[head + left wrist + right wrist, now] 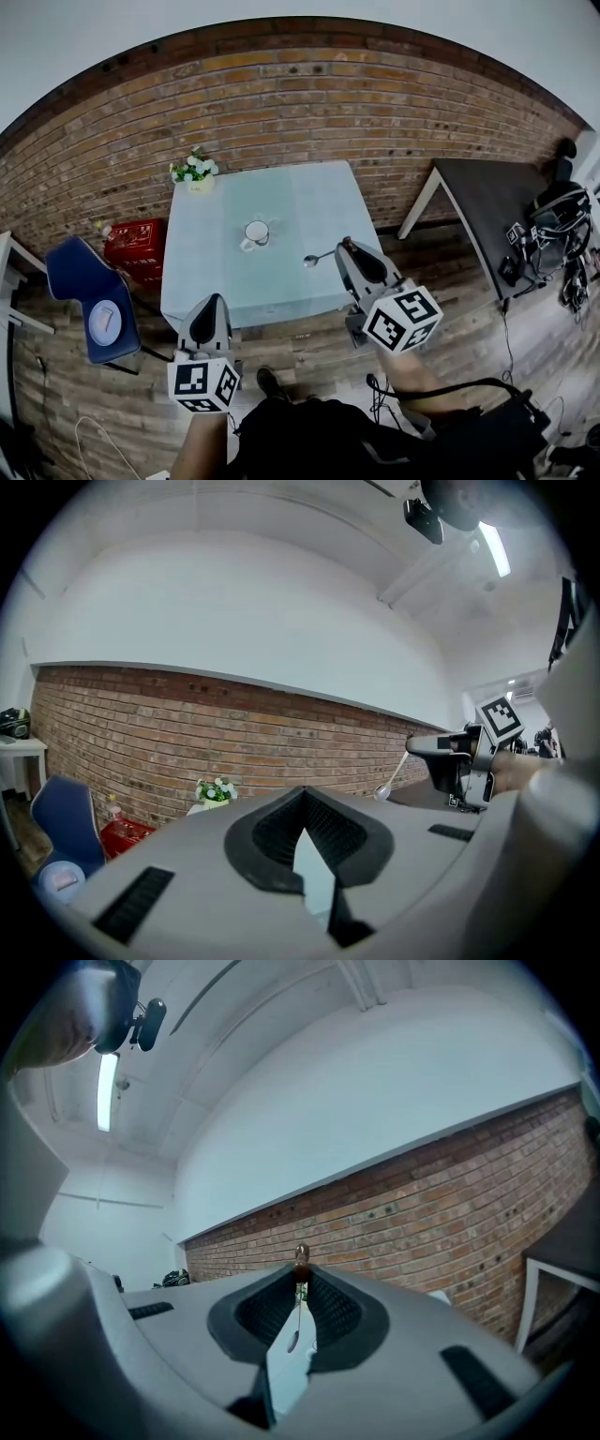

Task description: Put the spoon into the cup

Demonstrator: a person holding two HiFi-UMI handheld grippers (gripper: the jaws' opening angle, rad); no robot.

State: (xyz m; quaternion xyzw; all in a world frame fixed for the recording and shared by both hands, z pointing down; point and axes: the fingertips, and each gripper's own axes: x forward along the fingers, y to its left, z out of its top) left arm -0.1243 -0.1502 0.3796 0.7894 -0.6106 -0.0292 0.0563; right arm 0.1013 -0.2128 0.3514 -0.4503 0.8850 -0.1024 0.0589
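At the far left a chair [84,281] and a red crate [136,246] stand by the brick wall [281,103]. Flowers [194,171] sit on the far left corner of the table [300,206].

Your left gripper [214,298] is at the table's near edge, pointing level. Its jaws are clenched together with nothing between them.

The cup [256,233] stands upright near the middle of the table, handle towards you.

To the cup's right and clear of it, the spoon [319,257] hangs over the table. Your right gripper [347,244] has it pinched by the handle, and the bowl points left towards the cup. In the right gripper view the handle's end pokes up past the jaw tips.

A dark table [497,202] stands at the far right.
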